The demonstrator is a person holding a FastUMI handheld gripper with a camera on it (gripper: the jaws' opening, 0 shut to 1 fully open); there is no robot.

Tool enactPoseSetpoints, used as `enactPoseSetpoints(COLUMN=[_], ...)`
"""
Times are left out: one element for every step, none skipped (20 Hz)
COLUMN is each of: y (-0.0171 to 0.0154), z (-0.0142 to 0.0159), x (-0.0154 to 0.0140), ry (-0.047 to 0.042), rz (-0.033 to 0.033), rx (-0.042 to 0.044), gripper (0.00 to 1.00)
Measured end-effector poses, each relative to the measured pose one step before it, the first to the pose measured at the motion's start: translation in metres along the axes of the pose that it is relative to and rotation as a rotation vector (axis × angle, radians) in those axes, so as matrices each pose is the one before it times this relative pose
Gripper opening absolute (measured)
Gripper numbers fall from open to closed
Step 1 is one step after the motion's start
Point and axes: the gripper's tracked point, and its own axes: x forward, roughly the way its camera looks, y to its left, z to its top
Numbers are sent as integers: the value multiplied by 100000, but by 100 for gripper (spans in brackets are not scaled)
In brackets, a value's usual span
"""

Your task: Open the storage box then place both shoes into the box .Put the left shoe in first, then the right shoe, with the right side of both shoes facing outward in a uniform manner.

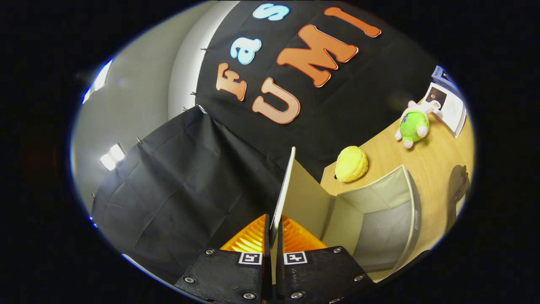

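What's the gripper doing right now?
Gripper: closed on the box lid, a finger pressing each face, lid swung up from the open box.

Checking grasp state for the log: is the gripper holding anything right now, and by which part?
Yes. The gripper is shut on the storage box lid, both fingers pinching its thin free edge; the lid stands raised above the open storage box.

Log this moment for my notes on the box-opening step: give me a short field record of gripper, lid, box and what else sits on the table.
gripper: gripper, fingers shut on the lid's edge
lid: lid lifted, standing edge-on ahead of the fingers
box: storage box open, grey interior, nothing visible inside
table: wooden table
other items: yellow toy beyond the box; green and pink plush; booklet farther back
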Motion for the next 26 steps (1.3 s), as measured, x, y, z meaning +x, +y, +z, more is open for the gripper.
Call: enactPoseSetpoints(y=[570, 540, 566, 480, 498, 379, 425, 353, 367, 331, 359, 326, 2, -87, -101, 32, 81, -124, -403, -369, -363, -587, -579, -512, -555, -611], z=[-371, -337, -272, -294, -470, -447, -486, -482, -315, -375, -601, -446, -518, -519, -408, -436, -375, -56, -49, 68, 398, 267, 198, 348, 357, 201], x=[624, 691, 798, 726, 640, 764, 595, 751, 472, 594, 572, 510, 300, 684, 251, -79, -101, -255, -270, -211, -383, -361, -437, -385, -519, -472], ry=[609, 816, 608, 658, 753, 1037, 777, 563, 51, 399, 573, 899, 814, 1141, 954, 332, 182, -305, -794, -1238, -1521, -1218, -1162, -1100, -1159, -901], rz=[253, 193, -47, -280, -90, -187, -50, -180, -44, 264, 14, 143, -1454, -1983, -1622, -1142, -837, -664, -1514, -1747, -1446, -1471, -1358, -1213, -1376, -620], rx=[-529, -567, -1106, -1303, -1347, -1046, -921, -1556, -2411, -2807, -2875, -2922, -4403, -5521, -4897, -3574, -2148, -1484, -1522, -1885, -2104, -1721, -1113, -947, -894, -1022], gripper=[4, 4, 4, 4, 4, 4, 4, 4, 6, 7, 10, 11, 16, 21, 39, 50, 73, 81, 93, 97, 98, 98, 98, 98, 98, 98])
